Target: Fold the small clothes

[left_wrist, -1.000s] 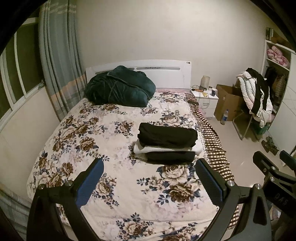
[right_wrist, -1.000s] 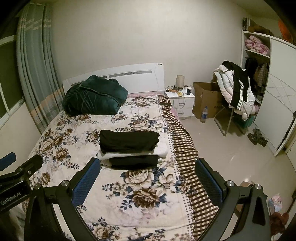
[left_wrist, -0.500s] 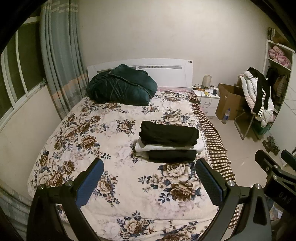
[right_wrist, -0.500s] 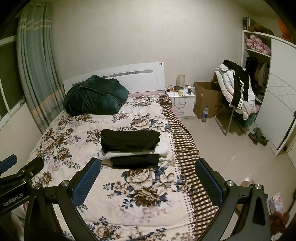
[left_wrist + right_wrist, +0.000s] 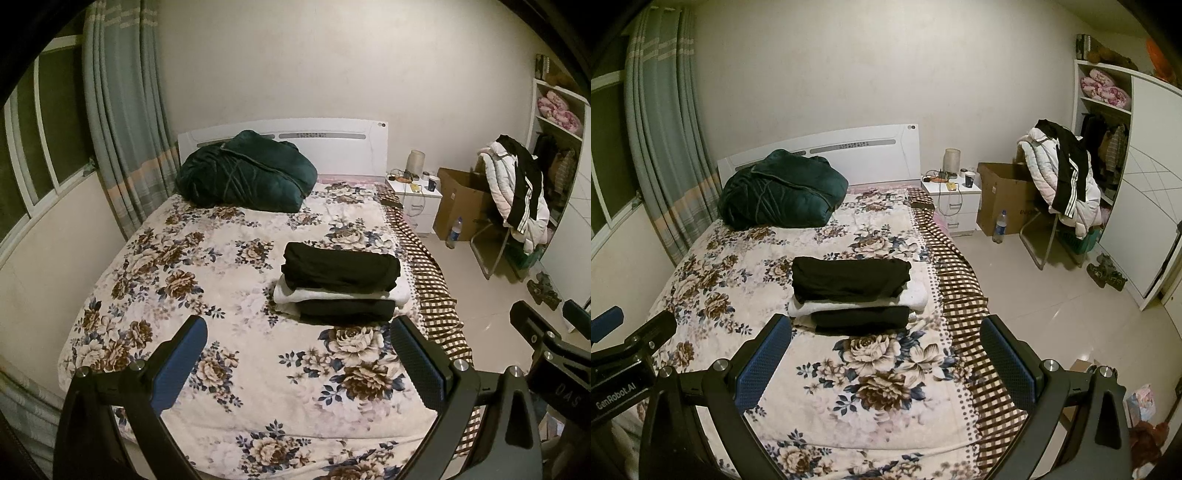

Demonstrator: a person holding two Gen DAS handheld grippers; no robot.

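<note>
left gripper (image 5: 297, 363) held above the foot of the bed, blue-padded black fingers (image 5: 177, 363) spread wide apart, nothing between them; right gripper (image 5: 886, 363) same story, blue pads (image 5: 762, 363) wide apart, gripping nothing; both point toward the headboard end, neither touches any cloth; right gripper's body also shows at the right edge of the left wrist view, left gripper's body at the left edge of the right wrist view, so they sit side by side; stack of folded small clothes (image 5: 341, 282) lies on the cream floral-print bedspread (image 5: 207, 280), toward the bed's right side, near the brown-and-white checked blanket edge (image 5: 434, 291); stack is three layers: black folded garment on top (image 5: 341, 266), white folded garment in the middle (image 5: 332, 295) sticking out a bit at both ends, dark folded garment at the bottom (image 5: 347, 310); same stack in the right wrist view (image 5: 851, 291), just beyond the gap between the fingers; dark green bundled quilt (image 5: 245, 173) sits at the head of the bed against the white headboard (image 5: 343, 147); white bedside table (image 5: 955, 205) beside the bed with small items on top; brown cardboard box (image 5: 1003, 195) next to it; chair piled with white and black jackets (image 5: 1060, 177) near the white wardrobe (image 5: 1148, 184); grey-green striped curtain (image 5: 125, 122) on the window side
</note>
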